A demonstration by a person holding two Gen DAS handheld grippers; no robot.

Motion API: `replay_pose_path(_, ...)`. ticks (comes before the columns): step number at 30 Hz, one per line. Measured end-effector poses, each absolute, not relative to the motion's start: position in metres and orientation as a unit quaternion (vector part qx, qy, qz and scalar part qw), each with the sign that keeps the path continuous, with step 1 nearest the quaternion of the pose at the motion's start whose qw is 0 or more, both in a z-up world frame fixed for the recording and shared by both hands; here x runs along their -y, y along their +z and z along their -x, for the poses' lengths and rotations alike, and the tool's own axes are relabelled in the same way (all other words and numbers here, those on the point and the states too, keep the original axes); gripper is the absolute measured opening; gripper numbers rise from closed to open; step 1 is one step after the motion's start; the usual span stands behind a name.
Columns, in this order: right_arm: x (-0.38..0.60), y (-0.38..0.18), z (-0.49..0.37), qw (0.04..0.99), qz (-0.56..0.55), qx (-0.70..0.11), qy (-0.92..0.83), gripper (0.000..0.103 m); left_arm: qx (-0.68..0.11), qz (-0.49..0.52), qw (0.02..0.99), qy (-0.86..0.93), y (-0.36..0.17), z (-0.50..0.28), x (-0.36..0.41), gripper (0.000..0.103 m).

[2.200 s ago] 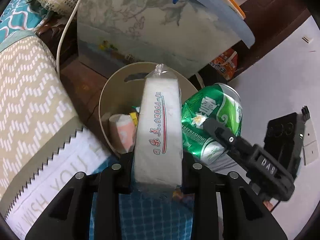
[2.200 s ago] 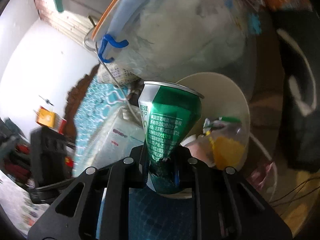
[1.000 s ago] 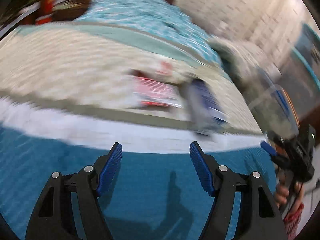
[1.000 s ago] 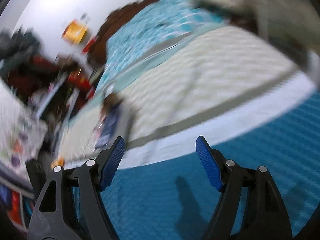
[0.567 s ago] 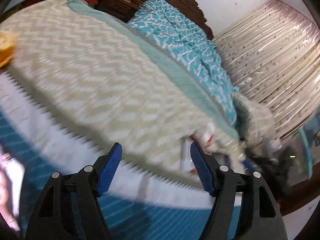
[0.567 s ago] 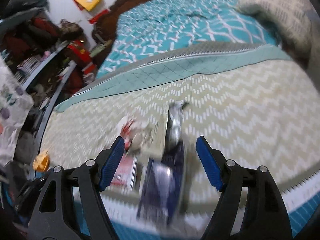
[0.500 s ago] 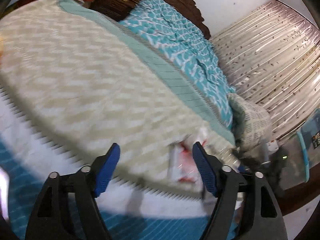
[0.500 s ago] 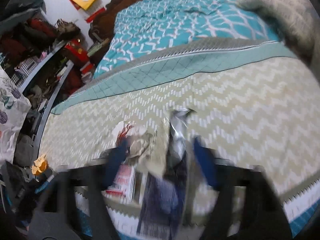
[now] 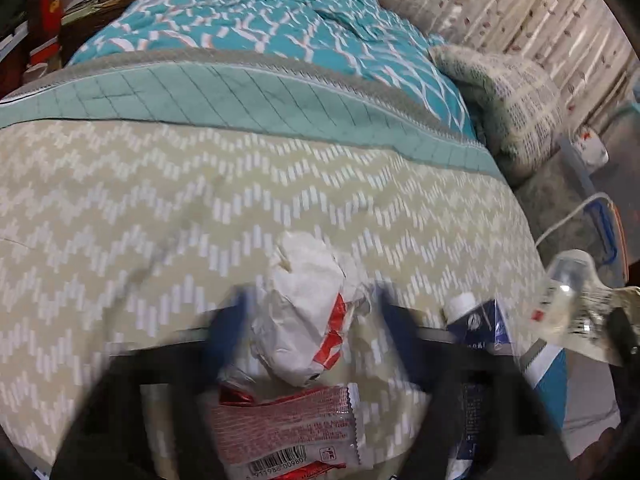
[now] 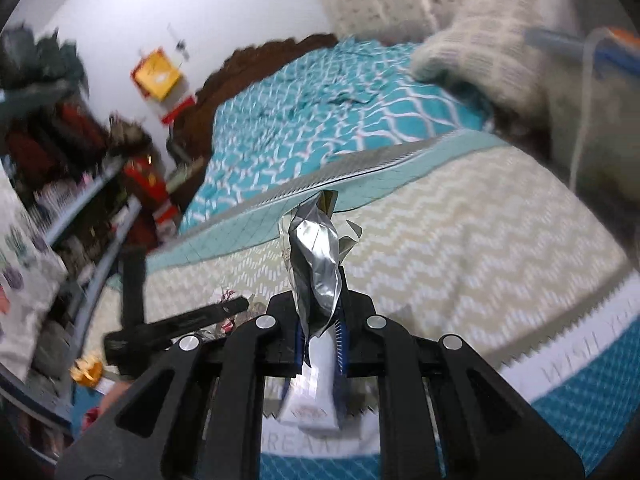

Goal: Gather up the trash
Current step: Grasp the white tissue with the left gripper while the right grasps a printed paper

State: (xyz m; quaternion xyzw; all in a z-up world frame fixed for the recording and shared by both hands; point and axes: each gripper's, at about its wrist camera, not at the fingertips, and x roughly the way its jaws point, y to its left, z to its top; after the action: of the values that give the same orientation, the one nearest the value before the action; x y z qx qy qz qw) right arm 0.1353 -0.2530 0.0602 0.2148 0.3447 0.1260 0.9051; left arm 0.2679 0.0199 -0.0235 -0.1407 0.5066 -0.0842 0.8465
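A silver foil wrapper [image 10: 318, 268] is clamped upright in the closed right tongs [image 10: 319, 340] above the bed [image 10: 460, 248]. A crumpled white wrapper [image 9: 304, 316] on the bed is straddled by the blurred, parted left tongs [image 9: 310, 332].

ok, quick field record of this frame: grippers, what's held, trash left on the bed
left gripper: blurred, fingers either side of crumpled white wrapper; closure unclear
right gripper: shut on silver foil wrapper
surface: chevron bedspread
loose trash: red snack packet, dark blue carton
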Motion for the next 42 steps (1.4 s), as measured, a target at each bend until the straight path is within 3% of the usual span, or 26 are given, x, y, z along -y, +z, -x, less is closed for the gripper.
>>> replay_pose_path(2,0.268,0.051,-0.124,0.896,-0.246,-0.346,0.126,0.015,-0.496,0.140,0.852,-0.088,-0.021,-0.262,-0.018,0.027)
replay_pose_path(11,0.316,0.017,-0.056,0.863,-0.321,-0.358,0.157,0.015,-0.418,0.183,0.866,-0.207,0.038,-0.162,-0.003,0.027)
replay_pose_path(18,0.321,-0.025,-0.013,0.794,-0.393,-0.395,0.243,0.015,-0.475,0.163,0.816,-0.285,0.000,-0.074,0.038,0.028)
replay_pose_path(23,0.321,-0.055,0.010,0.779,-0.403,-0.422,0.230,0.019,-0.492,0.126,0.820,-0.264,-0.017,-0.053,0.060,0.033)
replay_pose_path(25,0.322,-0.059,0.016,0.778,-0.405,-0.427,0.222,0.027,-0.497,0.118,0.824,-0.246,-0.023,-0.052,0.063,0.042)
replay_pose_path(27,0.322,-0.061,0.025,0.785,-0.391,-0.430,0.211,0.038,-0.495,0.109,0.831,-0.231,-0.023,-0.047,0.065,0.059)
replay_pose_path(29,0.322,-0.057,0.035,0.795,-0.375,-0.424,0.217,0.046,-0.489,0.103,0.839,-0.215,-0.023,-0.043,0.062,0.062)
replay_pose_path(31,0.320,-0.053,0.041,0.806,-0.354,-0.422,0.214,0.060,-0.490,0.097,0.842,-0.205,-0.023,-0.042,0.061,0.062)
replay_pose_path(34,0.324,-0.045,0.050,0.831,-0.314,-0.413,0.202,0.071,-0.487,0.091,0.847,-0.194,-0.021,-0.038,0.059,0.062)
replay_pose_path(40,0.331,-0.050,0.043,0.834,-0.293,-0.419,0.205,0.071,-0.487,0.063,0.852,-0.182,-0.021,-0.037,0.070,0.061)
replay_pose_path(42,0.319,-0.049,0.043,0.841,-0.265,-0.421,0.214,0.071,-0.492,0.051,0.851,-0.176,-0.024,-0.039,0.075,0.049)
